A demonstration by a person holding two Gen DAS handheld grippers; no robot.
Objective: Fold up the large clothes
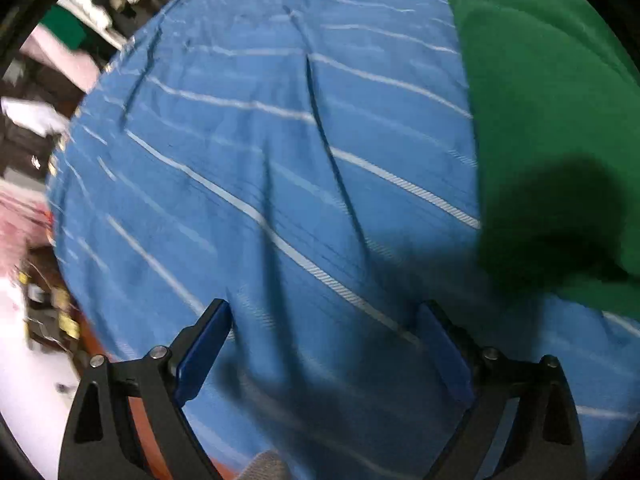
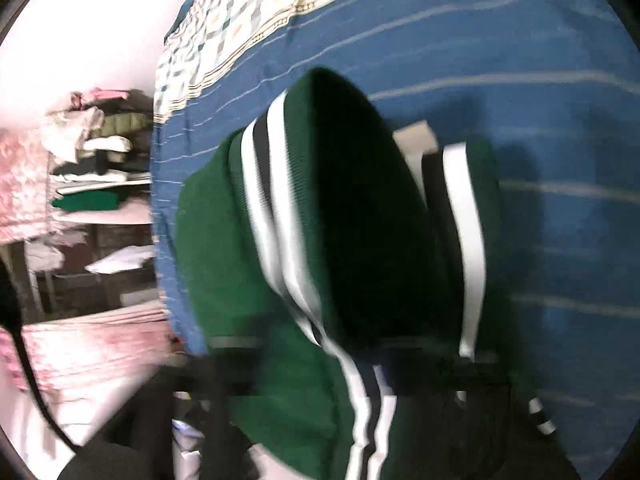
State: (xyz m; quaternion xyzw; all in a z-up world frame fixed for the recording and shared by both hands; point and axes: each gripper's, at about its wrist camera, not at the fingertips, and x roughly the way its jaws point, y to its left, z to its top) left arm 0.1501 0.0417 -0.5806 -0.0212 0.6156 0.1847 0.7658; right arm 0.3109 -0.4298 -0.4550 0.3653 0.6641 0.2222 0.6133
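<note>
Left gripper (image 1: 326,354) gaping over bare striped bedsheet (image 1: 240,160), green sweater (image 1: 540,100) off toward bed's far-right edge; right gripper clamped on sweater's striped hem (image 2: 280,240).

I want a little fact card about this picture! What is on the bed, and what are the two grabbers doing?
surface: blue striped bedsheet
clothing: green sweater with white and black stripes
left gripper: open, nothing between its fingers, over bare sheet
right gripper: hidden under the sweater, shut; sweater draped over it
background: shelf of folded clothes
image quality: blurry
</note>
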